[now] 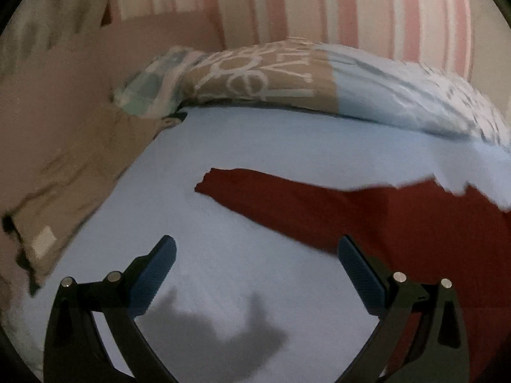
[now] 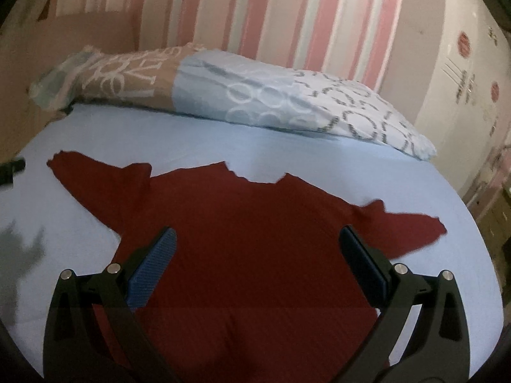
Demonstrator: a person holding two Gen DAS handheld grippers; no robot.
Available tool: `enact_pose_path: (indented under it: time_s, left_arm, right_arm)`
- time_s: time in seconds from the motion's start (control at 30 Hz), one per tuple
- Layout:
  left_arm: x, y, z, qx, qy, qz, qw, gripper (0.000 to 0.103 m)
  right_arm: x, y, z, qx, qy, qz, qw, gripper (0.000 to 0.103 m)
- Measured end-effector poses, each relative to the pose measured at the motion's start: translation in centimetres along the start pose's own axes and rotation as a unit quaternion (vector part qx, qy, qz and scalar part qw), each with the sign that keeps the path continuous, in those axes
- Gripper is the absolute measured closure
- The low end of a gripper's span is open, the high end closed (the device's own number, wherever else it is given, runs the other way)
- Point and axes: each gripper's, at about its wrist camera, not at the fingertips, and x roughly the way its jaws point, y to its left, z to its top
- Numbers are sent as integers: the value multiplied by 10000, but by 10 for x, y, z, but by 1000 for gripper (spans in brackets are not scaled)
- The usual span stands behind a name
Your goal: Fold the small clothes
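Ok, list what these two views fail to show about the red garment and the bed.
- Red garment hem: cut off by the bottom edge and the right gripper in the right wrist view.
- Its right sleeve: outside the left wrist view.
- Pillow lettering: blurred, unreadable in both.
- Dark object at the sheet edge: cut off, too blurred to name.

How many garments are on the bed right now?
1. A red shirt lies spread flat on the blue sheet, sleeves out to both sides. Its lower part is hidden by the fingers.

Both the left gripper [image 1: 255, 255] and right gripper [image 2: 255, 245] have black curved arms, ribbed blue pads [image 1: 156, 274] and silver round pins [image 2: 113, 268].
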Motion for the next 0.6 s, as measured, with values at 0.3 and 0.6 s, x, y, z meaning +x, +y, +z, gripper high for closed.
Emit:
enact_pose_path:
  time_s: [0.3,0.6]
  left_arm:
    - [146,55,32,-520,539,-422,9963,2]
    - [231,72,34,-965,1138,-307,9883,2]
  right_arm:
    - [72,28,8,-403,31,-103,9991,3]
    - [113,33,15,-511,116,-177,9985,3]
